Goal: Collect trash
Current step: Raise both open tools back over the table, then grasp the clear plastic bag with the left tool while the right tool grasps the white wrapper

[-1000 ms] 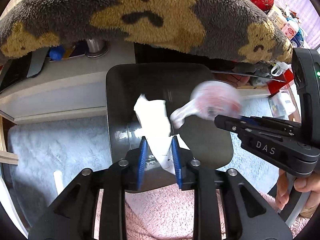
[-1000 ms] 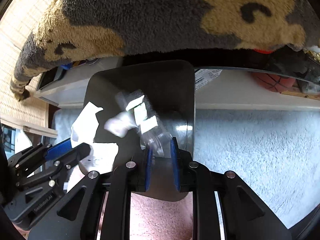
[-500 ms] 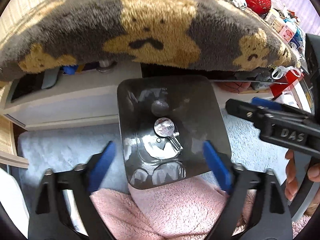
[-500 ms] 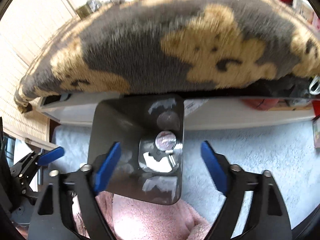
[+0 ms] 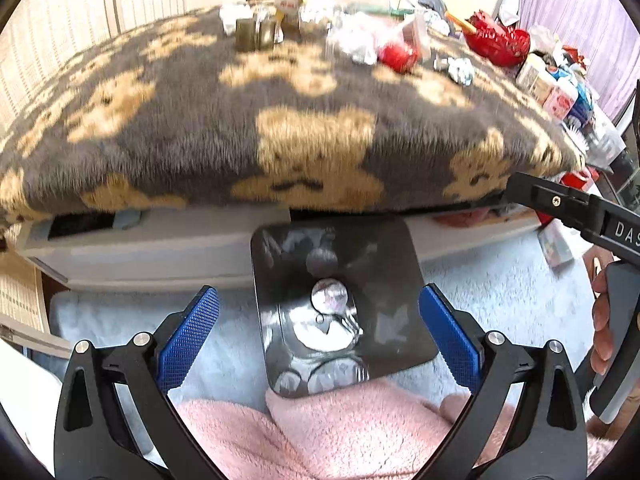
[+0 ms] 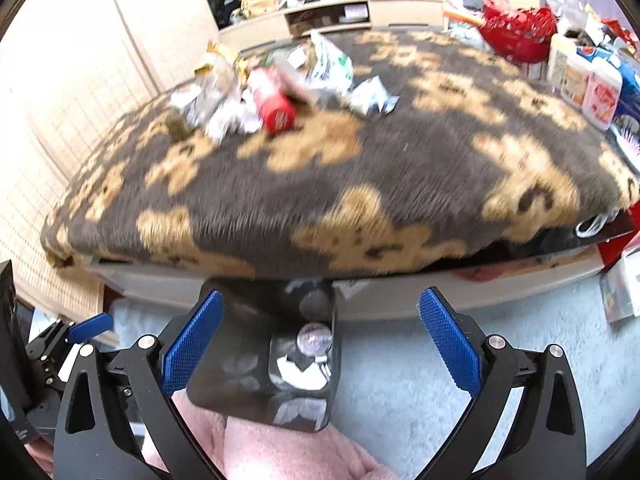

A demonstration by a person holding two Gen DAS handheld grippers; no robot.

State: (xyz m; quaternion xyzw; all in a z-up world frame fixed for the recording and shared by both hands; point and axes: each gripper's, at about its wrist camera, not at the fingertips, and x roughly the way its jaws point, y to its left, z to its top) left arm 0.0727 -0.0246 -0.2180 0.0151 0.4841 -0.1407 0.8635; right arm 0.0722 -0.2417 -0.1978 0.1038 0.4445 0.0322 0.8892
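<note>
A black square trash bin (image 5: pixel 384 248) stands on the pale carpet below me, also in the right wrist view (image 6: pixel 236 360). White paper and a round clear plastic piece (image 5: pixel 330 300) lie at its bottom. My left gripper (image 5: pixel 320 336) is open and empty above the bin. My right gripper (image 6: pixel 320 344) is open and empty above it too. More trash lies on the bear-print blanket (image 6: pixel 360 184): a red can (image 6: pixel 274 106), crumpled wrappers (image 6: pixel 224 112) and foil packets (image 6: pixel 372 98).
A low table edge (image 5: pixel 160 252) runs under the blanket. A red basket (image 6: pixel 516 28) and tubs (image 6: pixel 592 88) sit at the blanket's far right. A pink fleece (image 5: pixel 340 436) lies in front of the bin. The right gripper's body (image 5: pixel 576 216) shows at right in the left view.
Both grippers opened and dropped the white paper and the plastic piece into the bin. Both have since risen, so the blanket's top and its trash come into view.
</note>
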